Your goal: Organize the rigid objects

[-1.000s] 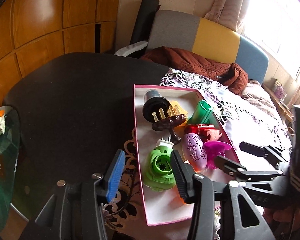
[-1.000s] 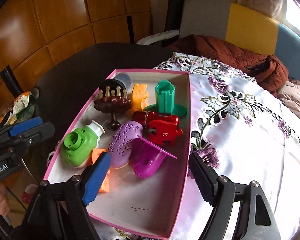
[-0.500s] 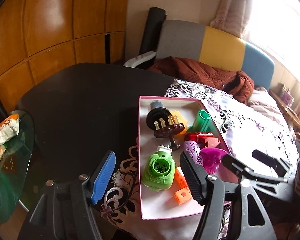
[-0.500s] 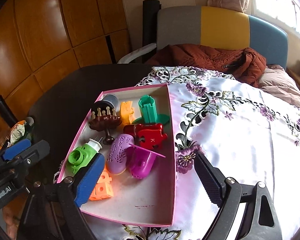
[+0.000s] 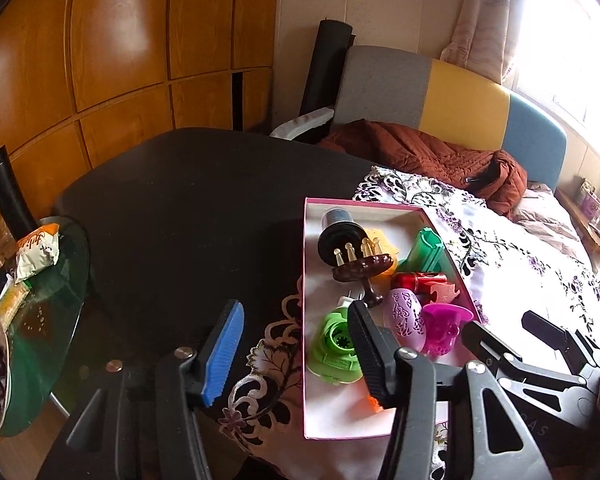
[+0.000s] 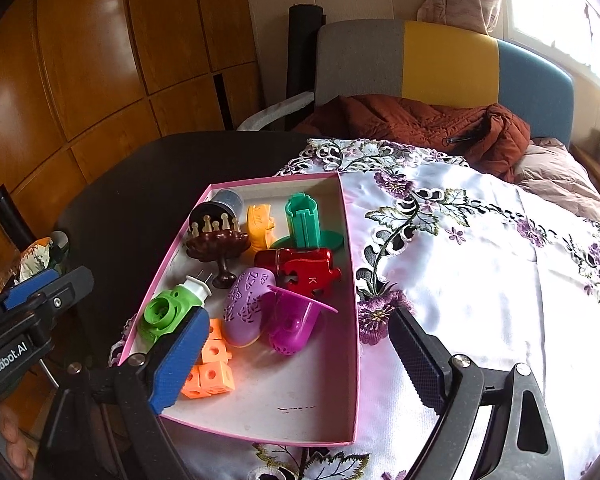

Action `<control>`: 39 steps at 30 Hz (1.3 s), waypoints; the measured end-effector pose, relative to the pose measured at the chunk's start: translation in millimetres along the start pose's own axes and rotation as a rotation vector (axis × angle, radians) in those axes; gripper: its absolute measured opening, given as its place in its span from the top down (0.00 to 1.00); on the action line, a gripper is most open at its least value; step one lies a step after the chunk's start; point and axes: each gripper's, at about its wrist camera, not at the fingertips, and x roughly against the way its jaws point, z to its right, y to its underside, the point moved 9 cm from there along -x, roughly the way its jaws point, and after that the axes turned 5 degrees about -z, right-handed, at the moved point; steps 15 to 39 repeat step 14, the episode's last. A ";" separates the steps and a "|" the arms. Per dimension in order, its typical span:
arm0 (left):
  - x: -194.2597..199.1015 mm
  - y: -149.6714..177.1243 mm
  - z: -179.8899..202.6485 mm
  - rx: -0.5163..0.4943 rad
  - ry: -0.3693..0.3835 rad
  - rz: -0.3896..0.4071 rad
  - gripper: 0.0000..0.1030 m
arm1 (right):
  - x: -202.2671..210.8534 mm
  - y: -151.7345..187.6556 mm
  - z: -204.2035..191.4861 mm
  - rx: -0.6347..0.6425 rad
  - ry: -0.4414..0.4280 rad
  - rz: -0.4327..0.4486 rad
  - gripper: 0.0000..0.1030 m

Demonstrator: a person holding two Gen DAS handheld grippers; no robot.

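Observation:
A pink-rimmed white box (image 6: 236, 432) lies on the table with several toys inside. Among them are a green toy (image 6: 166, 312), orange cubes (image 6: 208, 372), a purple egg shape (image 6: 248, 304), a magenta cup (image 6: 292, 324), a red puzzle piece (image 6: 308, 276) and a brown peg stand (image 6: 218, 242). My right gripper (image 6: 300, 320) hangs open above the box's near end, nothing in it. My left gripper (image 5: 294, 320) hovers over the box's left edge (image 5: 305, 360). Its jaws are closing on nothing.
The box straddles a white embroidered cloth (image 6: 480, 280) and the bare black tabletop (image 5: 180, 200). A glass side table (image 5: 40, 340) with snack bags and cherries stands at the left. A sofa holds a brown jacket (image 6: 420, 120) behind the table.
Both cameras have pulled back slightly from the box, uncovering the orange cubes. The left jaws widened, then narrowed again. The right jaws widened a little.

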 end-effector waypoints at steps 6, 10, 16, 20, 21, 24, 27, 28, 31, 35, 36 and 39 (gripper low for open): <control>1.7 0.1 2.8 -0.027 0.000 0.019 0.58 | -0.5 0.5 -2.0 0.008 0.004 -0.001 0.11; 4.2 -2.9 3.0 -0.022 0.008 0.049 0.60 | -1.5 1.1 -2.2 0.007 0.004 -0.002 0.11; 0.1 -2.8 4.8 -0.025 0.007 0.026 0.60 | -1.5 0.5 -1.5 0.006 0.004 0.002 0.11; 0.1 -2.8 4.8 -0.025 0.007 0.026 0.60 | -1.5 0.5 -1.5 0.006 0.004 0.002 0.11; 0.1 -2.8 4.8 -0.025 0.007 0.026 0.60 | -1.5 0.5 -1.5 0.006 0.004 0.002 0.11; 0.1 -2.8 4.8 -0.025 0.007 0.026 0.60 | -1.5 0.5 -1.5 0.006 0.004 0.002 0.11; 0.1 -2.8 4.8 -0.025 0.007 0.026 0.60 | -1.5 0.5 -1.5 0.006 0.004 0.002 0.11; 0.1 -2.8 4.8 -0.025 0.007 0.026 0.60 | -1.5 0.5 -1.5 0.006 0.004 0.002 0.11; 0.1 -2.8 4.8 -0.025 0.007 0.026 0.60 | -1.5 0.5 -1.5 0.006 0.004 0.002 0.11; 0.1 -2.8 4.8 -0.025 0.007 0.026 0.60 | -1.5 0.5 -1.5 0.006 0.004 0.002 0.11; 0.1 -2.8 4.8 -0.025 0.007 0.026 0.60 | -1.5 0.5 -1.5 0.006 0.004 0.002 0.11; 0.1 -2.8 4.8 -0.025 0.007 0.026 0.60 | -1.5 0.5 -1.5 0.006 0.004 0.002 0.11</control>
